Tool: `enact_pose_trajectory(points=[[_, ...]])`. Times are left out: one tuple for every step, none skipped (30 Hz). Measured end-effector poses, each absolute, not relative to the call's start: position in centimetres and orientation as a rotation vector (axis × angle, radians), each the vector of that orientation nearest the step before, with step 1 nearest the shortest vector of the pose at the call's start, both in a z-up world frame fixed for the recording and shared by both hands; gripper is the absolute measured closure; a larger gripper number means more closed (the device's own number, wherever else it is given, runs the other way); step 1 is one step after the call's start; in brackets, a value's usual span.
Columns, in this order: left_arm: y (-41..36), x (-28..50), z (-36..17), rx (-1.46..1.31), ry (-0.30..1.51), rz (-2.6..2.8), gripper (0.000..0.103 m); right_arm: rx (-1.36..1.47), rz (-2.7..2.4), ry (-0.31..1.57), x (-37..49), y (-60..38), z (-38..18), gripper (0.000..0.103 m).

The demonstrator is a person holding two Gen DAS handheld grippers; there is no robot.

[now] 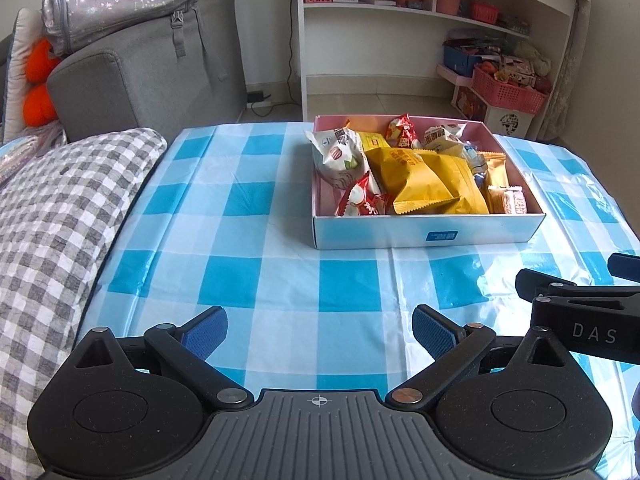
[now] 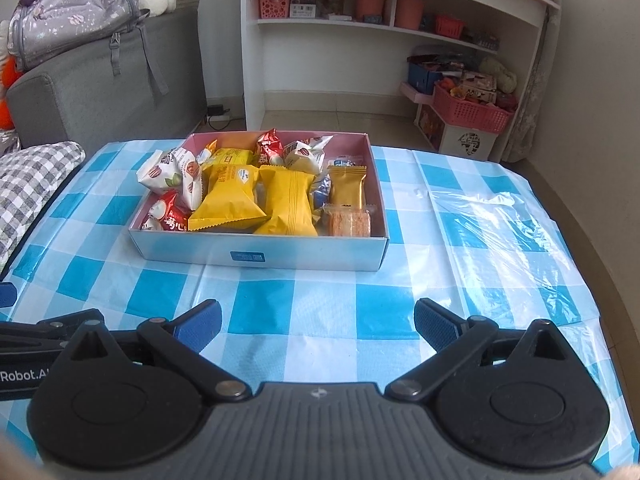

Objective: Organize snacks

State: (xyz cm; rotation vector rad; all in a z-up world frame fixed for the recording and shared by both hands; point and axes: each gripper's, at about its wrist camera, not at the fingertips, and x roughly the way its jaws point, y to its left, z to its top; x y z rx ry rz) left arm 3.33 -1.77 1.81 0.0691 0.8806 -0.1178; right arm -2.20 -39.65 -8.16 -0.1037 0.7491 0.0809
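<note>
a glossy blue-and-white checked tablecloth [image 2: 312,312], creased plastic, covers the table. at 12 o'clock on it sits a rectangular cardboard box [image 2: 260,257], pink inside, heaped with crinkly foil snack packets [image 2: 236,200], 2 of them big and yellow. at 9 o'clock lies a grey gingham cushion [image 1: 60,216]. left gripper [image 1: 320,330] and right gripper [image 2: 316,322] hover side by side, ribbed blue pads spread wide, grasping nothing.

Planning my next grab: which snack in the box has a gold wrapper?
The upright gold packet by the box's right wall; its neighbours are yellow, red or white.
</note>
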Motion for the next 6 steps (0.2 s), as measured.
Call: enact_pose_trajectory(points=[[-1.8,3.5,1.4,0.063,0.878,-0.117,0.003,-0.096,0.080,0.751,-2.0,-39.7,-8.4,0.000],[-1.7,3.7,0.9,0.052,0.872,-0.111,0.003,-0.087,0.080,0.754,-1.8,-39.7,-8.7,0.000],[-1.7,4.0,0.2,0.034,0.863,-0.102,0.003,-0.076,0.079,0.759,-1.5,-39.7,-9.1,0.000],[-1.6,4.2,-0.4,0.016,0.858,-0.094,0.003,-0.061,0.072,0.766,-1.1,-39.8,-9.7,0.000],[-1.5,4.6,-1.3,-0.006,0.855,-0.075,0.003,-0.047,0.059,0.774,-0.7,-39.9,-10.3,0.000],[-1.4,4.9,-2.2,-0.018,0.854,-0.067,0.003,-0.032,0.042,0.781,-0.4,-40.0,-11.0,0.000]])
